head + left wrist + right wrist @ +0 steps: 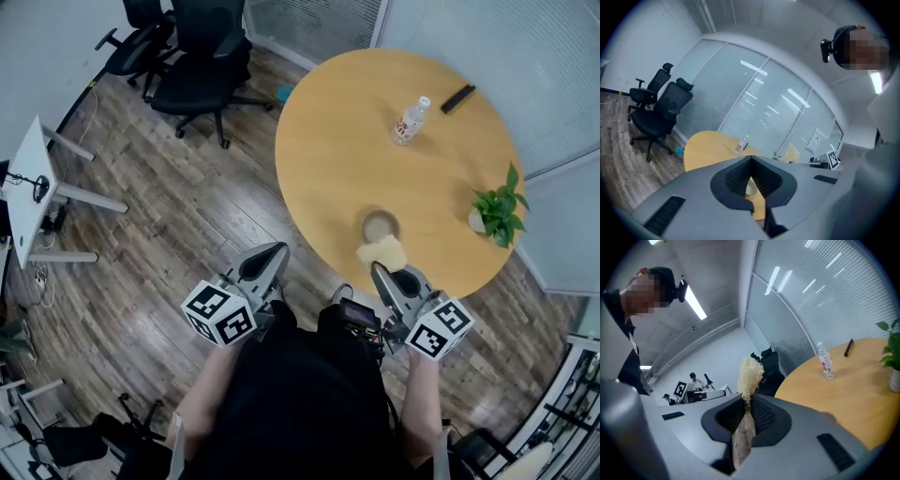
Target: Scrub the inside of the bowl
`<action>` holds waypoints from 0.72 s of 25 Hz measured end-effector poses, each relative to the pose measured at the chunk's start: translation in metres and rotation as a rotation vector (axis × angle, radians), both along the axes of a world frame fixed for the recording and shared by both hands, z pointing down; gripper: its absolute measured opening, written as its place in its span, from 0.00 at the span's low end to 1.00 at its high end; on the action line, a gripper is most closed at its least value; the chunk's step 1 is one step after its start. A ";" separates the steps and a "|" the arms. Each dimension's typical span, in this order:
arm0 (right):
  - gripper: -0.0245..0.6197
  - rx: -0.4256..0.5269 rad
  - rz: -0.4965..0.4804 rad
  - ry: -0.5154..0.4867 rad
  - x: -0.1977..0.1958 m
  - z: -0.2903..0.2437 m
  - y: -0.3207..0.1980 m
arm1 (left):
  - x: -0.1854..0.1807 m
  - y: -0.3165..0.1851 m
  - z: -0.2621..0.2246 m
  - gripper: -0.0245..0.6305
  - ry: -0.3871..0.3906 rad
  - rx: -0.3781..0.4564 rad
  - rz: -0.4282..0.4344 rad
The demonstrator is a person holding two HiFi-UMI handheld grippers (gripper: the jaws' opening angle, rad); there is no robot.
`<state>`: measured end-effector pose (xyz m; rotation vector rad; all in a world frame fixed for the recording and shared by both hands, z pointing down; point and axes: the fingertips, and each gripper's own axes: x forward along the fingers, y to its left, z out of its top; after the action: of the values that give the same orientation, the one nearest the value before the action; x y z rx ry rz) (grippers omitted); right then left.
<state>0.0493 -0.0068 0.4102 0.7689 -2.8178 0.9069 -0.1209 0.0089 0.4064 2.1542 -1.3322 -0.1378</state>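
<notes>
- Two handheld grippers show at the bottom of the head view, each carrying a cube of square markers, in front of a person's dark-clothed torso
- Left gripper (pixel 267 258) is over the wooden floor (pixel 187 216), just off the table's edge; its jaws are pressed together with nothing between them
- Right gripper (pixel 386 277) is clamped on a pale yellow fibrous scrubber (pixel 382 252), which sticks out past the jaw tips
- Bowl (pixel 380 225) stands on the round wooden table (pixel 328 141), near the edge closest to the person; the scrubber lies at its near rim in the head view, and whether the two touch cannot be told
- Further back on the table are a clear plastic bottle (pixel 410 121) standing upright, a slim black object (pixel 457 97) lying near it, and a small potted plant (pixel 497 211) at the right edge
- Black office chairs (pixel 187 56) stand on the floor beyond the table, at the upper left
</notes>
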 end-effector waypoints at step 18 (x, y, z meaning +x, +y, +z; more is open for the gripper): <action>0.10 0.132 -0.088 0.064 -0.042 -0.019 0.027 | -0.007 0.029 -0.020 0.05 -0.115 0.066 0.089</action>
<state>0.0075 0.0198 0.3916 0.6688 -2.8526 0.6764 -0.1277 0.0377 0.3864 2.3030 -1.3088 -0.0225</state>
